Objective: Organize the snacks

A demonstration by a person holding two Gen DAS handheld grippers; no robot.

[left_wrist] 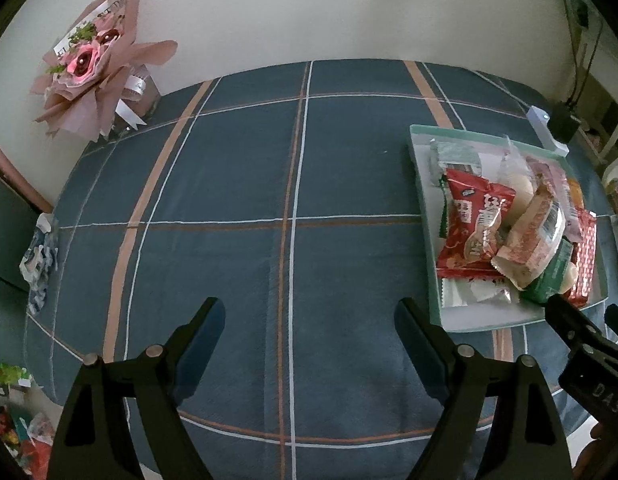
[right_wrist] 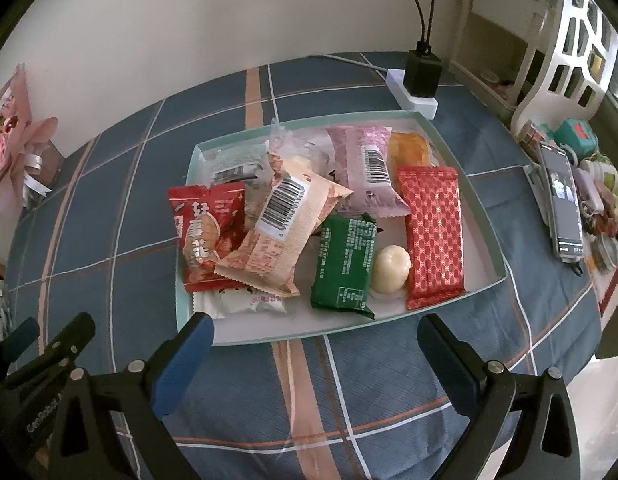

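Observation:
A shallow tray (right_wrist: 483, 216) with a pale green rim holds several wrapped snacks: a red packet (right_wrist: 209, 232), a peach packet with a barcode (right_wrist: 285, 236), a green packet (right_wrist: 345, 264), a red patterned bar (right_wrist: 433, 236), a pink packet (right_wrist: 369, 168) and a round white sweet (right_wrist: 390, 269). My right gripper (right_wrist: 315, 332) stands open just short of the tray's near edge, nothing between its fingers. My left gripper (left_wrist: 309, 316) is open over bare tablecloth, left of the tray (left_wrist: 423, 196), with the same snacks (left_wrist: 477, 224) at its right. The right gripper's fingers (left_wrist: 569, 328) show at the tray's near corner.
A blue plaid tablecloth (left_wrist: 237, 184) covers the table. A pink paper bouquet (left_wrist: 97, 60) stands at the far left by the wall. Behind the tray lies a white power strip with a black charger (right_wrist: 423, 72). A phone (right_wrist: 561, 204) and small clutter sit at the right edge.

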